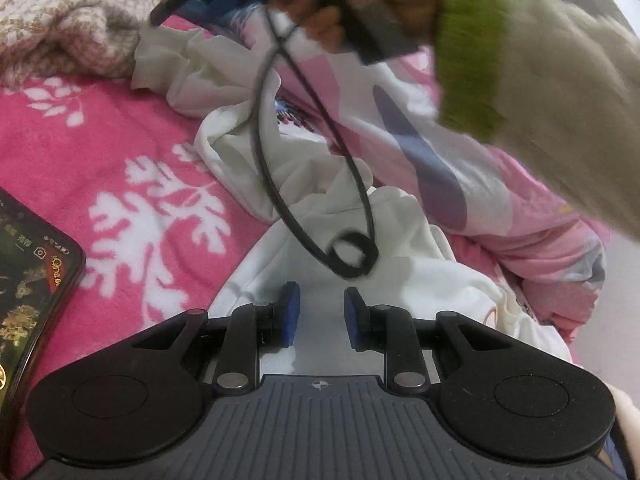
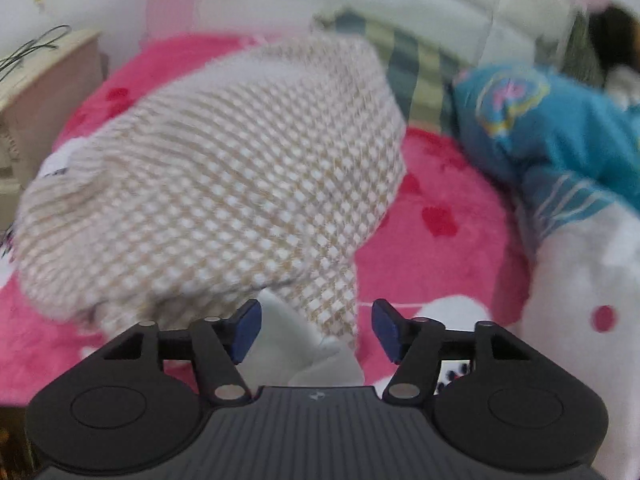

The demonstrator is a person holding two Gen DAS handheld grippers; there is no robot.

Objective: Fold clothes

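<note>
Beneath our left hand-held gripper (image 1: pixel 322 314), its jaws parted and gripping nothing, lies a white garment (image 1: pixel 360 276) on the bed (image 1: pixel 80 152); a dangling black cable (image 1: pixel 352 254) could snag it. Our right hand-held gripper (image 2: pixel 316 330) stands spread over white cloth (image 2: pixel 288 340) beside a checked knit (image 2: pixel 224 184), unpinched; it may slip.

Left gripper (image 1: pixel 322 312): black linkage arms, blue pads, silver pivot screws, ribbed grey base. Upper right: cream sleeve (image 1: pixel 560 120) with green cuff (image 1: pixel 468 52); looped black cable (image 1: pixel 320 184).
</note>
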